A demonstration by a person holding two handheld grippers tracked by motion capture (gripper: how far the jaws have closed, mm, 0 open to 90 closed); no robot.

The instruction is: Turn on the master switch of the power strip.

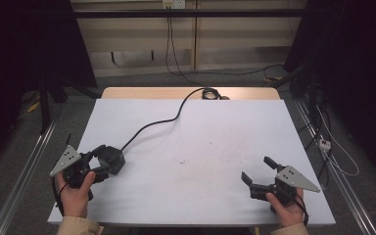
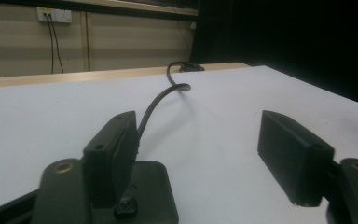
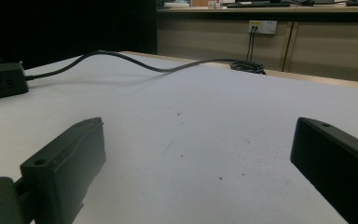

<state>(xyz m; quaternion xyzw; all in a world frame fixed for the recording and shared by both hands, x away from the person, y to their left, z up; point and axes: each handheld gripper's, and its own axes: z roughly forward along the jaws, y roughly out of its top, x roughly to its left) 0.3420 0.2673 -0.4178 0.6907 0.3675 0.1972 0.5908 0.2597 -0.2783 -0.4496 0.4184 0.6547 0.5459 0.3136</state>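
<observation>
In the high view, a small black cube-shaped plastic power adapter (image 1: 111, 159) sits on the white tabletop (image 1: 200, 147) at the lower left of the frame. It has rounded edges and a matt finish, and a thick black round cable (image 1: 152, 125) leaves its far side, curves up across the tabletop and ends in a coil at the far edge, top centre of the frame. In the right gripper view the same adapter shows at the far left (image 3: 3, 79), with faint socket slots on the face turned to the camera and the cable (image 3: 121, 58) snaking off toward the upper right.

The left hand-held gripper (image 1: 98, 159), held in a hand at the lower left, sits right at the adapter. In the left gripper view the adapter (image 2: 140, 196) lies low between the two black jaws, against the left jaw, while the right jaw stands well clear of it; the jaws are partly apart and not pressing on it.

The right hand-held gripper (image 1: 257, 169), at the lower right of the high view, has its jaws spread wide over bare tabletop, with nothing between them.
</observation>
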